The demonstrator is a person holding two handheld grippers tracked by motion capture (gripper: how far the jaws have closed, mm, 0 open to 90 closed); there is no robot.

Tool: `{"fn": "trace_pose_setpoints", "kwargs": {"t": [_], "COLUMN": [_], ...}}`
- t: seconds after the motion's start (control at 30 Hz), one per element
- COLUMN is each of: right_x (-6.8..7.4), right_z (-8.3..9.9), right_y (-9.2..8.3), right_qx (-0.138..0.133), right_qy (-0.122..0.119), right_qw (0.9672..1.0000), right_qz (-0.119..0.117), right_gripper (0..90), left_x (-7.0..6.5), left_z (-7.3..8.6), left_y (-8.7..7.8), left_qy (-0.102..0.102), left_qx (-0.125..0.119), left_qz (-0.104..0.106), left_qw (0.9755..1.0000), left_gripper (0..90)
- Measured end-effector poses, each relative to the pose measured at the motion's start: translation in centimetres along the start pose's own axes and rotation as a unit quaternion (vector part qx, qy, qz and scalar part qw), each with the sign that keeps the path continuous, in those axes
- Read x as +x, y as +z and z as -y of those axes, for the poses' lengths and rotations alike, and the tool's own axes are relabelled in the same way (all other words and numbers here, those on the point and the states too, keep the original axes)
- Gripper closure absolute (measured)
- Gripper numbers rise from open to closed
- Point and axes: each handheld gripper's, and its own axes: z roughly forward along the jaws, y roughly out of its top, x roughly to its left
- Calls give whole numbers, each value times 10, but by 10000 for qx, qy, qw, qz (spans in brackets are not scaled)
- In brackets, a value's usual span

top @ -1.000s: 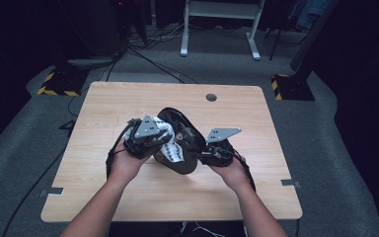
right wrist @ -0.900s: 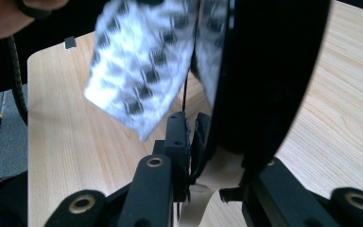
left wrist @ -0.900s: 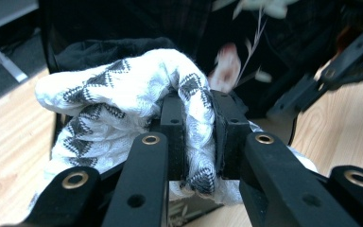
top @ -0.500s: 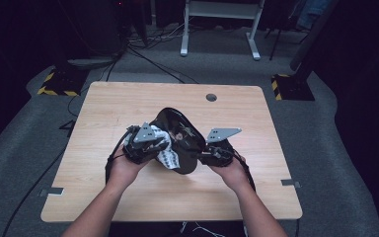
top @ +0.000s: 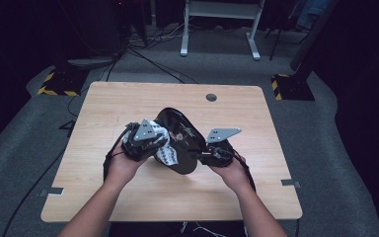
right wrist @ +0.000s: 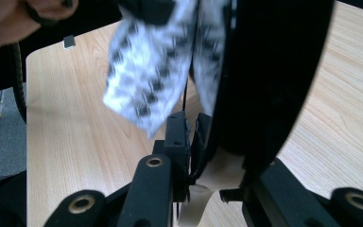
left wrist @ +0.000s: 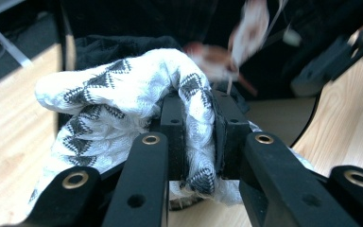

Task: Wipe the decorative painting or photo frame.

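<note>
Left gripper (top: 154, 143) has slid in a bit closer to the black bag (top: 180, 140) since a second ago; the right gripper (top: 212, 155) hasn't budged. Left jaws are clamped tight on a fold of the white patterned cloth (left wrist: 123, 104). Right jaws are pinched on the bag's edge (right wrist: 264, 80). Both are held up just over the middle of the wooden surface (top: 128, 98), cloth right against the bag's opening.

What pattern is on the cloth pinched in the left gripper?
The cloth is white with black zigzag triangles, clearest in the left gripper view.
</note>
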Motion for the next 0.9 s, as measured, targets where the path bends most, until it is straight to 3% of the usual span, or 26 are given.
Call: {"fn": "trace_pose_setpoints", "kwargs": {"t": [0.1,0.57,0.67,0.9], "right_x": [0,0,1,1], "right_z": [0,0,0,-1], "right_y": [0,0,0,0], "right_qx": [-1,14,18,29], "right_qy": [3,-23,-20,-39], "right_qw": [10000,10000,10000,10000], "right_qz": [3,-10,-18,-5], "right_gripper": [782,783,782,777], "left_x": [4,10,10,18], "left_z": [7,-31,-27,-6], "left_y": [2,-25,-24,-13], "left_qy": [-166,44,53,-196], "left_qx": [-28,-268,-309,-159], "left_qz": [116,-179,-191,-92], "left_qw": [9998,9995,9993,9996], "left_gripper": [778,776,777,777]}}
